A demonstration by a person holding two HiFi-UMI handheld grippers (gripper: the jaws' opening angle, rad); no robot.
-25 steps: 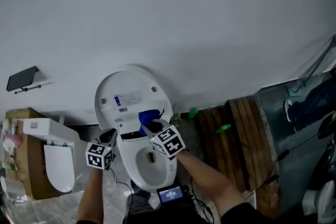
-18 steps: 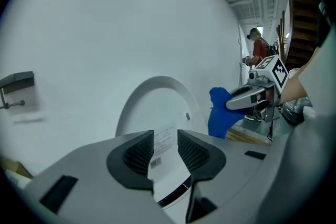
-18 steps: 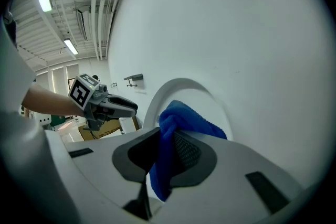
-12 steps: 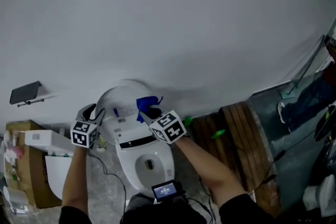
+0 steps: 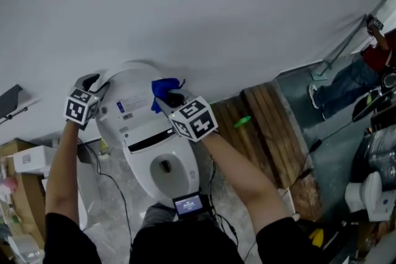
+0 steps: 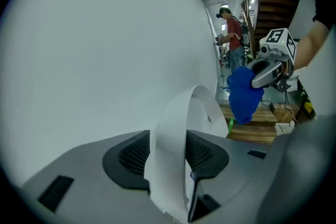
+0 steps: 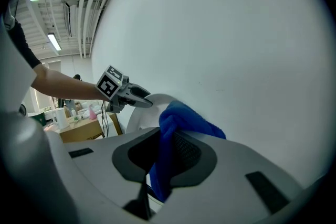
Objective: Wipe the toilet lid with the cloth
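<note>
I am setting my left gripper astride the rim of the raised white plastic toilet lid. Its 2 jaws are part open, having just been opening, apparently to steady the lid. My right gripper is clamping the crumpled blue cloth near the lid's upper edge, positioned for wiping.

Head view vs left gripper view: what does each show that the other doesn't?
Head view only: the bowl and a small screen below it. Left gripper view only: the lid's edge standing between the jaws of the left tool, which have just been opening. Both: the raised lid, the right tool holding the cloth, the pallet, a bystander.
</note>
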